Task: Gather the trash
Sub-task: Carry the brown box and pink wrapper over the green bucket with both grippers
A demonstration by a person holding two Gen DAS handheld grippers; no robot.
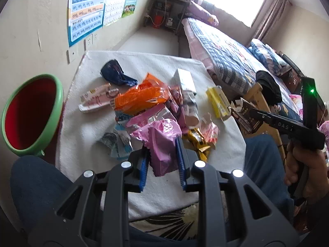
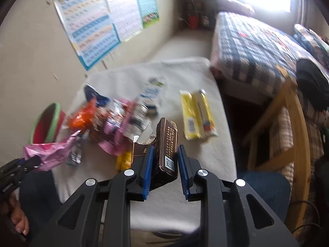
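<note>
Trash lies piled on a white towel [image 1: 144, 65] over a low table. My left gripper [image 1: 162, 156] is shut on a crumpled pink wrapper [image 1: 160, 142] at the pile's near side. My right gripper [image 2: 165, 164] is shut on a torn brown box [image 2: 166, 150] and holds it above the towel; it also shows at the right in the left wrist view [image 1: 244, 115]. In the pile are an orange wrapper [image 1: 139, 96], a dark blue wrapper [image 1: 115, 72], a gold wrapper [image 1: 197, 140] and a white carton [image 1: 185, 82]. A yellow box [image 1: 218, 100] lies apart at the right.
A bin with a green rim and red inside [image 1: 28, 113] stands left of the table against the wall. A bed with a checked cover [image 1: 226, 53] is at the right. A wooden chair [image 2: 283, 127] stands by the table's right edge. My knees are under the table's near edge.
</note>
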